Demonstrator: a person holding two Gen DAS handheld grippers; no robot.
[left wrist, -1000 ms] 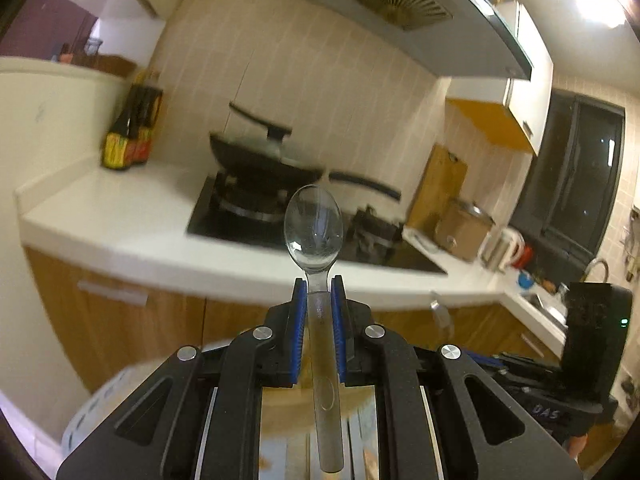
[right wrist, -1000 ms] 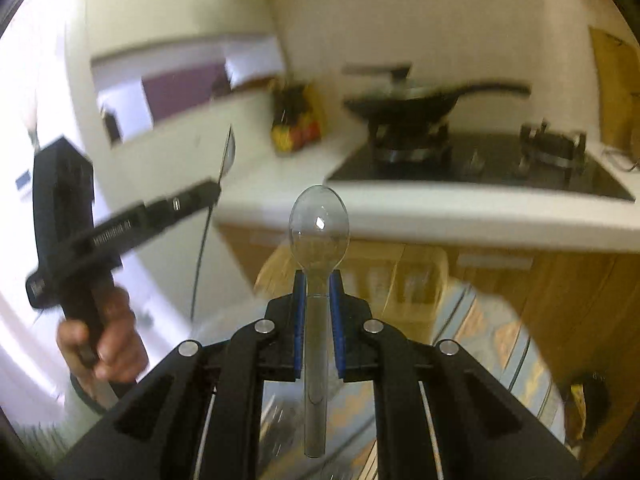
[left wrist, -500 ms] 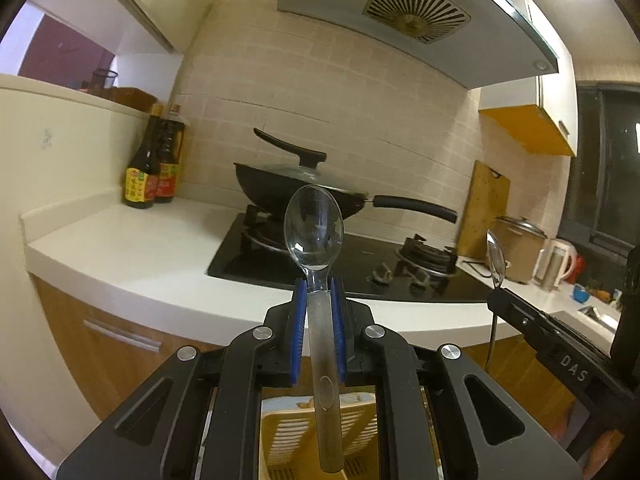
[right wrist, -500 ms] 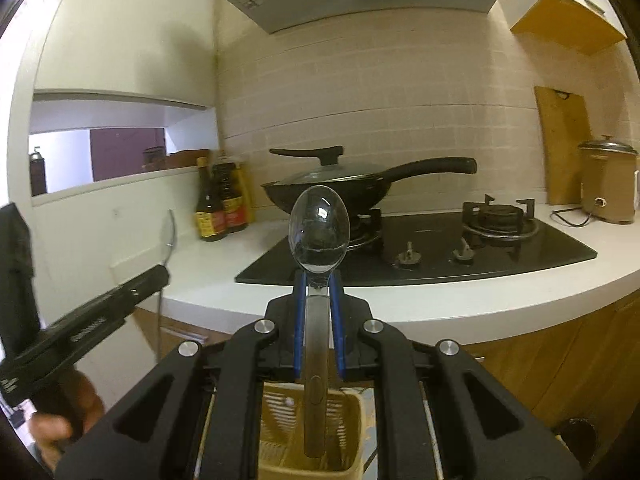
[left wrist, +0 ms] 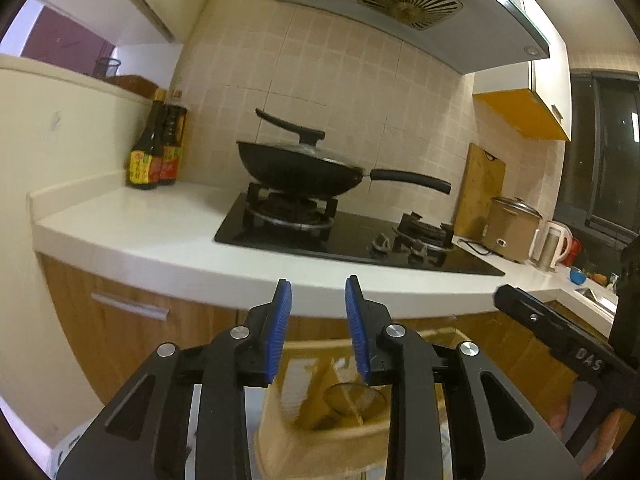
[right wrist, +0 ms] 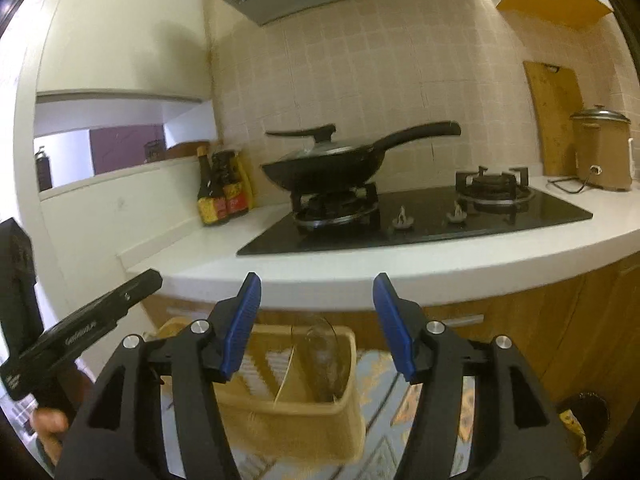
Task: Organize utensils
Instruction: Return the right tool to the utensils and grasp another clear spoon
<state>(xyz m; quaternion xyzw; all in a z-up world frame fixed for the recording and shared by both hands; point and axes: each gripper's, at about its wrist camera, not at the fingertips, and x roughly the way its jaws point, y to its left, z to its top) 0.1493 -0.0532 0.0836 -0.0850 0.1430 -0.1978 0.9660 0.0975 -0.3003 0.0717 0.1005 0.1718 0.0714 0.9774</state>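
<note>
My left gripper (left wrist: 318, 328) is open and empty, above a yellow plastic utensil basket (left wrist: 320, 436). A metal spoon bowl (left wrist: 352, 400) lies blurred inside the basket. My right gripper (right wrist: 316, 322) is open and empty above the same basket (right wrist: 292, 428). A spoon (right wrist: 322, 354) stands in it, bowl up, next to another thin handle (right wrist: 286, 376). The right gripper also shows at the right of the left wrist view (left wrist: 560, 340). The left gripper shows at the left of the right wrist view (right wrist: 80, 332).
A white countertop (left wrist: 140, 232) runs ahead with a black gas hob (left wrist: 352, 236), a lidded wok (left wrist: 300, 168) and sauce bottles (left wrist: 154, 152). A rice cooker (right wrist: 602, 152) and cutting board (right wrist: 554, 116) stand at the right. Wooden cabinets are below.
Both grippers have opened and let go of their spoons, which have dropped into the yellow basket. Both grippers stay above the basket.
</note>
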